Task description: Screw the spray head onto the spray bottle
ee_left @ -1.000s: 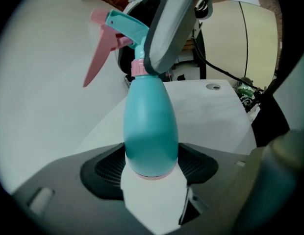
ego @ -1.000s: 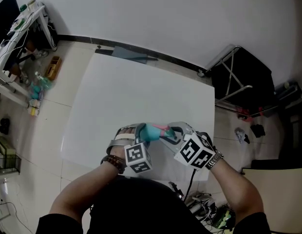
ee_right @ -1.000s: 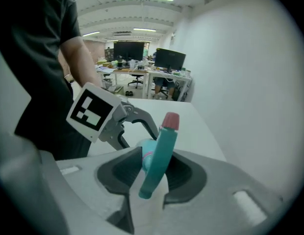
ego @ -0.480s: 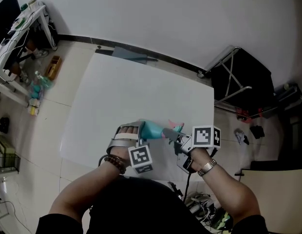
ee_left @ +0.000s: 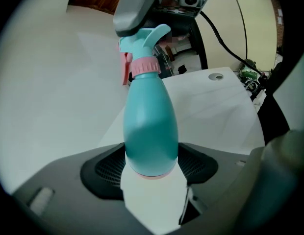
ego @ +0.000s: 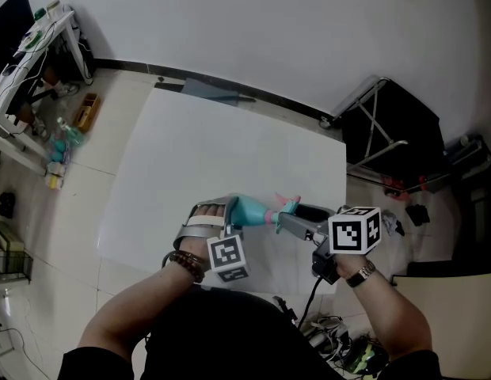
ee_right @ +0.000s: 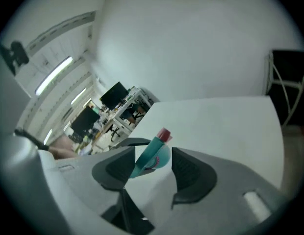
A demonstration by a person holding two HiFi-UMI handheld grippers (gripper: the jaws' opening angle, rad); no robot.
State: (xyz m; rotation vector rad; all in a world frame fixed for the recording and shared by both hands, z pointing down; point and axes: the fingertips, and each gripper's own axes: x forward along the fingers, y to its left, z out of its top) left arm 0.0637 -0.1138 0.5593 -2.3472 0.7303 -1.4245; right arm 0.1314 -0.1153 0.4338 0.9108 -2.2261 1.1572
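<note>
Left gripper view: smooth teal plastic spray bottle (ee_left: 151, 126), mid-frame, its lower end clamped in my left hand-held gripper (ee_left: 151, 166). Teal-and-pink spray head (ee_right: 151, 154) sits untouched between the just-opened jaws of my right hand-held gripper (ee_right: 148, 166). Light, slippery, I judge; regrip the head's body.

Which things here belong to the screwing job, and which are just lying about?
Job: spray bottle, held in the left gripper; spray head on its neck; right gripper, whose jaws have just been opening, with the head between them.
Lying about: black folding frame; cluttered shelf; floor cables.
</note>
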